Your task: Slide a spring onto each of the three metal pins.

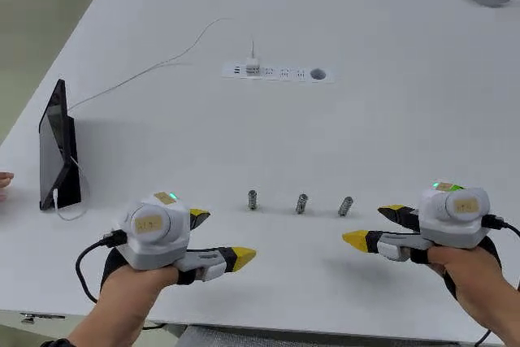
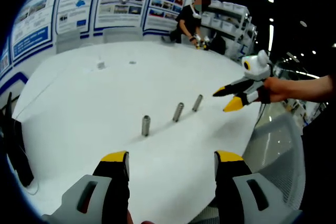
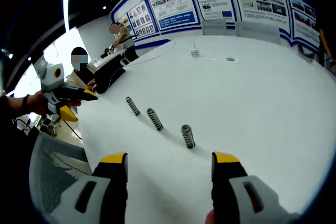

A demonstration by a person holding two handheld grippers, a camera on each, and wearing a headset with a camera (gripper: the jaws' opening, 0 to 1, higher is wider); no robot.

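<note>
Both my grippers were open and carried nothing. The left gripper (image 1: 226,235) and the right gripper (image 1: 365,225) hovered low over the white bench (image 1: 366,119), with their yellow tips turned toward each other and a wide gap between the jaws of each.

The task's things stood in a short row in the space between the two grippers, a little ahead of their tips. They were the spring closest to the left gripper (image 1: 253,199), the middle spring (image 1: 301,203) and the spring closest to the right gripper (image 1: 345,206). Each one stood upright, apart from its neighbours and not touched by any jaw. In the right gripper view the coils were plain on all three. I judged that a metal pin stood inside each spring, because a loose spring would hardly stand like this. The pins themselves were mostly covered, so I could not tell how far down each spring sat.

By my judgement the task was finished, or very nearly, with three pins and three springs on them. What could remain was only to check that every spring was seated fully down, and to take the grippers away from the row.
</note>
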